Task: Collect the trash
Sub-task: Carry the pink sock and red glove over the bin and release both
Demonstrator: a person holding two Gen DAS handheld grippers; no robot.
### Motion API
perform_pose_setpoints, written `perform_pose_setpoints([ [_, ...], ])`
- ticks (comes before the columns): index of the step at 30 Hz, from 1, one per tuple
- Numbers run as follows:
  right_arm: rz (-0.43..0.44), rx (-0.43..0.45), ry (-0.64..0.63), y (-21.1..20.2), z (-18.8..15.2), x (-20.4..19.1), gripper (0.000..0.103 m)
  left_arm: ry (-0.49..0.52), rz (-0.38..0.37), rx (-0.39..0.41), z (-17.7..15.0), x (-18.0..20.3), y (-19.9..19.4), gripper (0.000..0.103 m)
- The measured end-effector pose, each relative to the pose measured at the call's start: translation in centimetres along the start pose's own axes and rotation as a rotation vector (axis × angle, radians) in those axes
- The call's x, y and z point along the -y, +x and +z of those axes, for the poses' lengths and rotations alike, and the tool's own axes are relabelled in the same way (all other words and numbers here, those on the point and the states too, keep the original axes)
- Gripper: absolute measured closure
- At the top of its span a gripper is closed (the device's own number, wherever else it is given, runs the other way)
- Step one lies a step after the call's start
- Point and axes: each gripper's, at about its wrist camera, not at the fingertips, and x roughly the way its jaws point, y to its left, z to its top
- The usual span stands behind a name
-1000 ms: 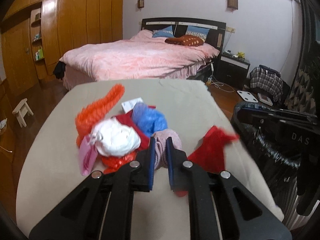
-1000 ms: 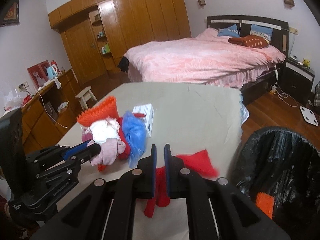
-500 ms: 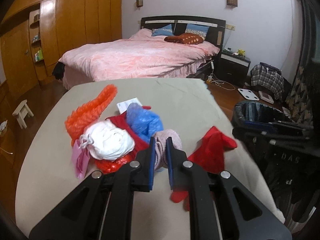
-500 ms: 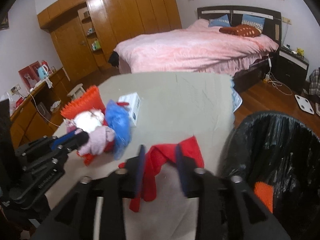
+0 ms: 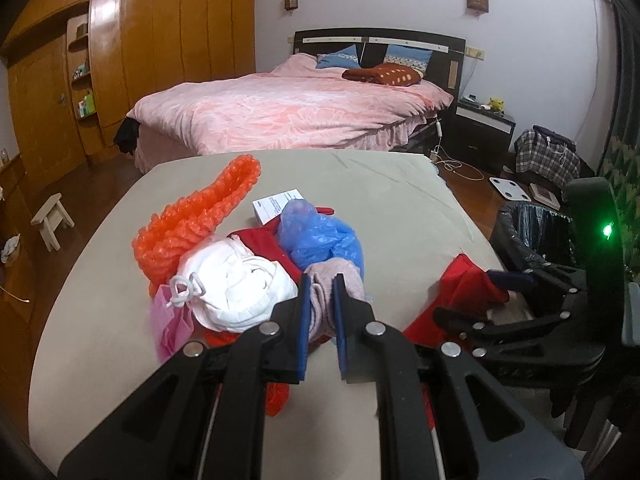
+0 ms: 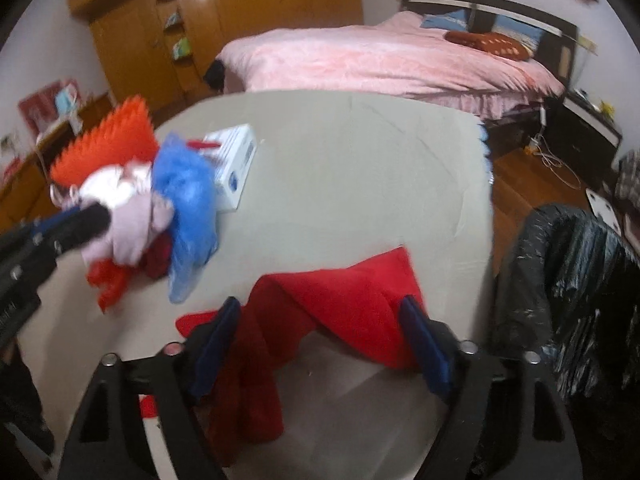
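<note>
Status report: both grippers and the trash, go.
Left gripper shut on pink cloth. Right gripper just opening, red cloth between fingers. Bin right, unobstructed.

One orange foam net (image 5: 192,216), one white box (image 5: 276,204), one blue bag (image 5: 320,236), two red cloths (image 6: 340,296), one bin (image 6: 580,280), two claws (image 5: 322,320)

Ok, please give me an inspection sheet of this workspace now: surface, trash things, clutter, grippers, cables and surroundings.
Surface: table under a beige cloth, mostly bare at the far end.
Job's things: orange mesh, white bag, blue bag, pink cloth and white box in one pile; red cloth apart, near the bin, which has a black liner.
Clutter: nothing seen beyond the trash.
Grippers: left gripper shut on the pink cloth; right gripper has just been opening, the red cloth between its jaws, not pressed.
Cables: white cable on the floor by the nightstand.
Surroundings: bed, wooden wardrobe, small stool.
</note>
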Motion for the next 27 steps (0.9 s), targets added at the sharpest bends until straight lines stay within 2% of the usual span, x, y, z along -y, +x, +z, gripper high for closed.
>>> perform_pose_setpoints([
  [1,0.040,-0.026,-0.002,0.3,-0.2,-0.2,0.061,-0.001,-0.002,-0.001,0.0,0.0,0.0,0.093],
  [2,0.048,-0.041,-0.001,0.5,-0.4,-0.3,0.063,-0.001,-0.003,-0.002,0.0,-0.1,0.1,0.093],
  [4,0.040,-0.038,-0.027,0.2,-0.7,-0.7,0.086,-0.002,-0.006,-0.001,0.1,0.0,-0.1,0.093],
  [5,0.055,-0.041,-0.030,0.0,-0.8,-0.7,0.090,0.000,-0.006,0.002,0.1,0.1,-0.2,0.093],
  [10,0.102,0.001,-0.026,-2.3,-1.1,-0.8,0.093,0.004,-0.009,0.011,0.4,0.5,-0.8,0.093],
  [15,0.118,0.092,-0.001,-6.1,0.3,-0.3,0.093,0.011,-0.013,0.032,1.1,1.1,-1.7,0.093],
  [22,0.099,0.194,0.045,-10.7,1.7,1.4,0.093,0.035,-0.058,0.087,3.2,3.6,-3.5,0.093],
  [27,0.049,0.252,0.079,-13.6,2.0,3.8,0.093,0.061,-0.116,0.113,4.7,6.3,-3.9,0.093],
])
